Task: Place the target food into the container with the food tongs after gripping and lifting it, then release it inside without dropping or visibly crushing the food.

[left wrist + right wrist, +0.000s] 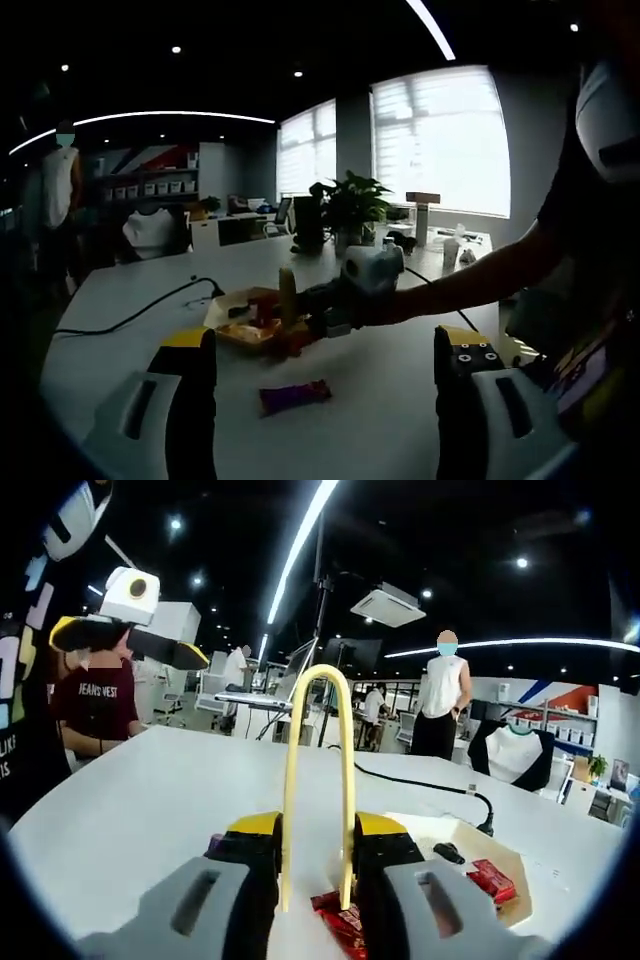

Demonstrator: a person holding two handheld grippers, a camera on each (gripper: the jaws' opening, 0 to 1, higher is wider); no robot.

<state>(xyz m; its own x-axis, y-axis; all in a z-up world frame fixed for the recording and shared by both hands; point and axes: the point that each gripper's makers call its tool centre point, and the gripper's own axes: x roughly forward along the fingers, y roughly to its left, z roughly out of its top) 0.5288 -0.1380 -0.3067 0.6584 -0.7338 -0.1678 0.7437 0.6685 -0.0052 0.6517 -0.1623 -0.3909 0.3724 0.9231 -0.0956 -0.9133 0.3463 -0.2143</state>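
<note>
My right gripper (316, 842) is shut on a pair of yellow food tongs (318, 730), whose bend stands up ahead of the jaws. The tong ends reach down to a red wrapped snack (345, 920) by the cream tray (440, 838); whether they pinch it is hidden. Another red packet (490, 880) lies in the tray. In the left gripper view the right gripper (345, 300) holds the tongs (286, 292) upright over the tray (240, 330). My left gripper (325, 350) is wide open above the table, with a purple wrapped snack (295, 396) lying beyond its jaws.
A black cable (130, 315) runs across the white table (400, 420) to the tray. A potted plant (350, 205) and small bottles stand at the far end. A person in white (440, 705) stands behind the table. The left gripper (130, 645) hangs at upper left.
</note>
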